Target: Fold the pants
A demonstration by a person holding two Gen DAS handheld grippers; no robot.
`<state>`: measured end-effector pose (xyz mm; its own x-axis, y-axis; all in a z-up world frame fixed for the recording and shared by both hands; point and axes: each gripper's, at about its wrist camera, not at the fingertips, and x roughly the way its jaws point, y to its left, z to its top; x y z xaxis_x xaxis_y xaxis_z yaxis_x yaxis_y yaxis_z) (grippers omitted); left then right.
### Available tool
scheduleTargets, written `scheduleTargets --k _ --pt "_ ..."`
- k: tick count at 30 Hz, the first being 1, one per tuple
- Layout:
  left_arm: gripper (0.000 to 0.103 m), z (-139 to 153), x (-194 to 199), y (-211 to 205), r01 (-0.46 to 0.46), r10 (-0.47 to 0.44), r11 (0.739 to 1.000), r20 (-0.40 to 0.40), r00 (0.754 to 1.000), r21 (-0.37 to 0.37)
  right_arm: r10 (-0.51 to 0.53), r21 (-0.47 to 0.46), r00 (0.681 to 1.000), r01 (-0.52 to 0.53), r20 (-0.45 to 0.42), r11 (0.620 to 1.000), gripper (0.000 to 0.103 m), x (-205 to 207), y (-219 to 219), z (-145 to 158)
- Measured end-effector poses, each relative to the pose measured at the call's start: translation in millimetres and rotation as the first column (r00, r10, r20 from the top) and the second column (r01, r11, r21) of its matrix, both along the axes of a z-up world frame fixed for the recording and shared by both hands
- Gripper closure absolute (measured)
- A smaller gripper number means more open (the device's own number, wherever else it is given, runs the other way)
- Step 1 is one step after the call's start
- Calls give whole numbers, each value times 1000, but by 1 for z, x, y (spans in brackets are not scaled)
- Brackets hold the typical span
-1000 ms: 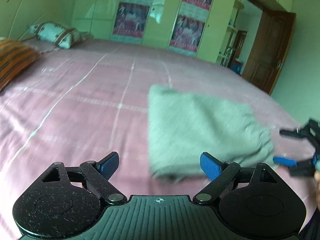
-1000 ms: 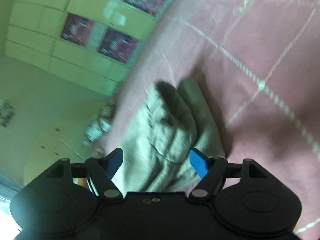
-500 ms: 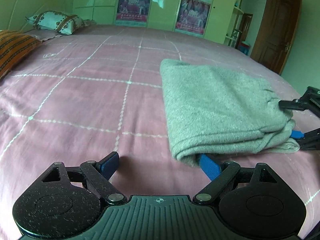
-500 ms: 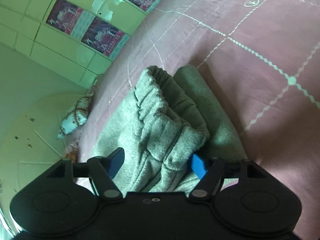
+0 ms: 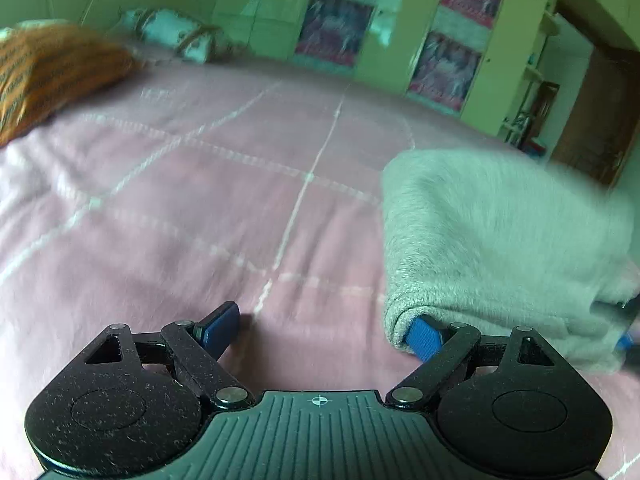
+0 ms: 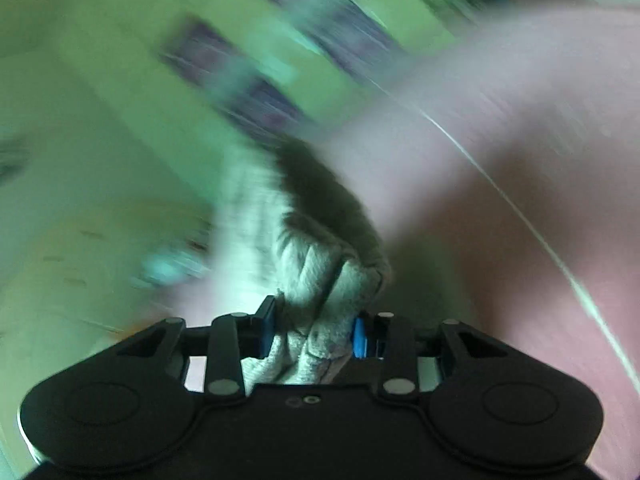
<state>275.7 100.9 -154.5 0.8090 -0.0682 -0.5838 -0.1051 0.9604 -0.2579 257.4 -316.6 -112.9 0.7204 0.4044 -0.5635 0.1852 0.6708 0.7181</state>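
**Right side pinching, left side not yet: an uneven lift is the worry**

Right now, nearest my right camera, the right hand-held gripper (image 6: 316, 334) is closing on a bunched handful of the grey pants (image 6: 320, 280). Its blue pads already press into the gathered fabric from both sides. That view is badly smeared, so I can't tell how many layers are caught. If I have only the top ones, the folded stack could peel open when I raise it.

On the left, the left hand-held gripper (image 5: 320, 330) has its fingers wide apart. One blue pad (image 5: 424, 338) sits tucked under the near corner of the folded pants, and the other rests on bare pink bedsheet (image 5: 160, 220), clear of any cloth. So this side holds nothing. If I close from here, I judge the free finger might drag a pleat of the sheet in with the pants, or the corner may slip off the pad it lies on.

The pants themselves lie in a thick folded bundle on the bed, to the right in the left view, with the far edge blurred. The bigger risk is lifting with one side gripped and the other loose. The soft fabric would sag and twist, and the fold lines would skew.

Further off, an orange striped pillow (image 5: 52, 76) and a patterned one (image 5: 172, 36) sit well apart at the head of the bed, no hazard to this move.
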Motion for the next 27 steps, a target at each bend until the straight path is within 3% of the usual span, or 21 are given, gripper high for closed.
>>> scheduleTargets --k 1,2,4,8,9,11,13,14,16,19,20,23,27 --pt "15 2 -1 -1 6 -6 1000 1 1000 4 -18 50 1000 17 23 999 76 -7 -5 -11" --pt "15 3 -1 -2 10 -10 1000 -4 1000 14 -13 34 997 10 75 999 75 -13 -5 -6" --pt "15 2 0 -2 8 -8 1000 -7 1000 9 4 -9 997 -3 79 1000 74 -16 2 -1" --pt "15 3 1 -6 14 -13 999 -9 1000 31 0 12 994 -1 110 1000 74 -18 -2 6" --pt "14 2 2 -7 16 -15 999 -14 1000 38 12 -26 995 -10 99 1000 73 -16 -1 3" --pt "14 5 3 -9 24 -22 998 -32 999 51 3 31 999 -5 43 1000 75 -8 -8 -9" --pt "14 8 1 -7 33 -30 998 -48 998 59 17 66 999 -19 30 998 71 -9 -12 -3" --pt "14 11 -1 -6 35 -32 998 -52 998 61 13 72 999 -16 33 997 62 -15 -14 3" --pt "14 13 -6 0 42 -38 997 -63 997 58 -24 25 995 22 93 999 49 -33 -18 21" --pt "14 27 -18 6 13 -6 996 -67 998 93 -108 -70 968 127 228 989 49 -65 -24 49" --pt "14 34 -23 8 5 0 995 -49 999 96 -87 -90 953 118 291 989 50 -71 -23 60" --pt "14 55 -21 5 -3 4 994 -7 1000 105 34 -165 935 27 354 986 54 -63 -3 83" --pt "14 73 -4 -8 16 -20 995 31 999 102 171 -294 918 -63 357 954 60 -45 36 91"
